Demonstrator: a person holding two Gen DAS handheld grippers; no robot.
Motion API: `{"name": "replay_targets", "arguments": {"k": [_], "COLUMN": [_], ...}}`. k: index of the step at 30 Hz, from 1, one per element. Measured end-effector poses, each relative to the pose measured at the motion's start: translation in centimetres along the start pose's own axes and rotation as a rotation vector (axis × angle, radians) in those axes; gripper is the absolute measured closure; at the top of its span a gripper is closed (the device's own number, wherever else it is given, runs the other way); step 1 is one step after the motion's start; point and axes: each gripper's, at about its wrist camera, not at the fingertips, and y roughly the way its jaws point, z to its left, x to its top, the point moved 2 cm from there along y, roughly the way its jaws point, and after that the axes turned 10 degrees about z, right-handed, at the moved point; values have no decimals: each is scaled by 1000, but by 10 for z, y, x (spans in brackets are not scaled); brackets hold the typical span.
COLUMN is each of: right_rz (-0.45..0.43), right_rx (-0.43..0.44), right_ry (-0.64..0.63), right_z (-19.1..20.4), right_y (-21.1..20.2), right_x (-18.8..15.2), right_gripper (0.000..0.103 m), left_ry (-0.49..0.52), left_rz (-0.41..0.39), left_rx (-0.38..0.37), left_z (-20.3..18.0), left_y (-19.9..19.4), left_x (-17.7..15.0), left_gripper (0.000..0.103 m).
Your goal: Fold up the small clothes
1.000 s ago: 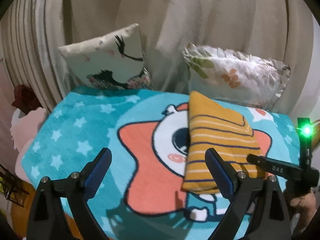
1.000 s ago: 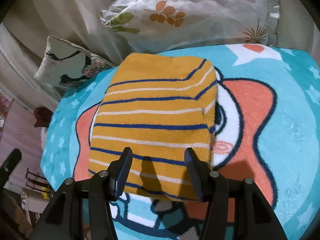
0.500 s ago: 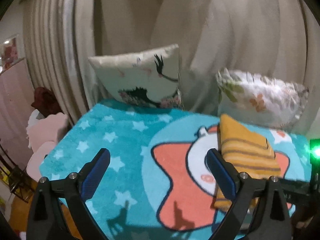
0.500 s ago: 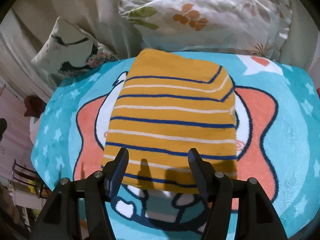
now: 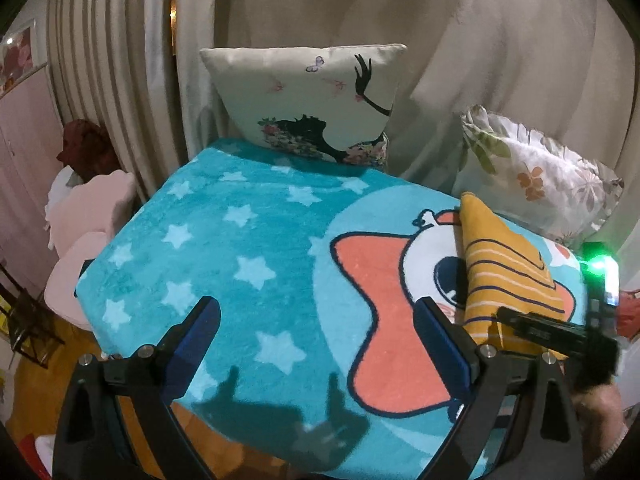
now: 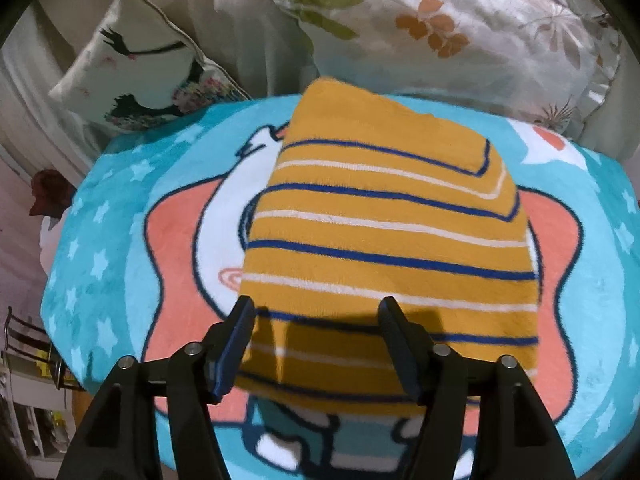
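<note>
A mustard-yellow garment (image 6: 384, 236) with navy and white stripes lies folded into a neat rectangle on the teal star blanket (image 6: 108, 264). My right gripper (image 6: 316, 308) hovers over the garment's near edge. Its jaws are opening, the pads touch no cloth, and they throw a shadow on the stripes. In the left wrist view the same garment (image 5: 504, 276) sits at the far right. My left gripper (image 5: 316, 316) stands wide open over bare blanket (image 5: 224, 248) to the garment's left, with nothing between its fingers.
Two cushions lean on the draped curtain at the back: a cream one with a black silhouette (image 5: 316, 96) and a floral one (image 5: 536, 176). The blanket's left edge drops to a pink seat (image 5: 88, 216) and wooden floor. A green light (image 5: 598, 266) glows on the right tool.
The right gripper's jaws have widened and it has drawn back from the garment. The left gripper has swung left, so the garment slid to the right edge of its view.
</note>
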Motion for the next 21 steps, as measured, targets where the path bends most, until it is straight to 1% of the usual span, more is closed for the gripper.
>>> {"name": "replay_targets", "arguments": {"k": [3, 4, 8, 11, 14, 17, 21], "right_rz": [60, 68, 63, 64, 46, 3, -36], "right_rx": [8, 18, -1, -7, -7, -39, -55], "right_ry": [45, 60, 33, 36, 50, 70, 100], "right_z": [-7, -10, -6, -6, -10, -16, -29], "right_y": [21, 24, 20, 16, 9, -4, -23], "right_x": [3, 3, 0, -3, -6, -11, -22], "right_gripper": [32, 32, 31, 31, 31, 31, 31], "left_ry": [1, 3, 6, 29, 65, 100, 146], "left_rz": [7, 12, 24, 37, 52, 65, 99], "left_rx": [-18, -23, -38, -56, -71, -97, -135], "left_z": [4, 5, 4, -2, -12, -23, -41], "left_y": [-1, -1, 3, 6, 10, 12, 18], "left_x": [-4, -5, -4, -5, -7, -8, -8], "left_gripper": [6, 6, 6, 6, 6, 6, 6]}}
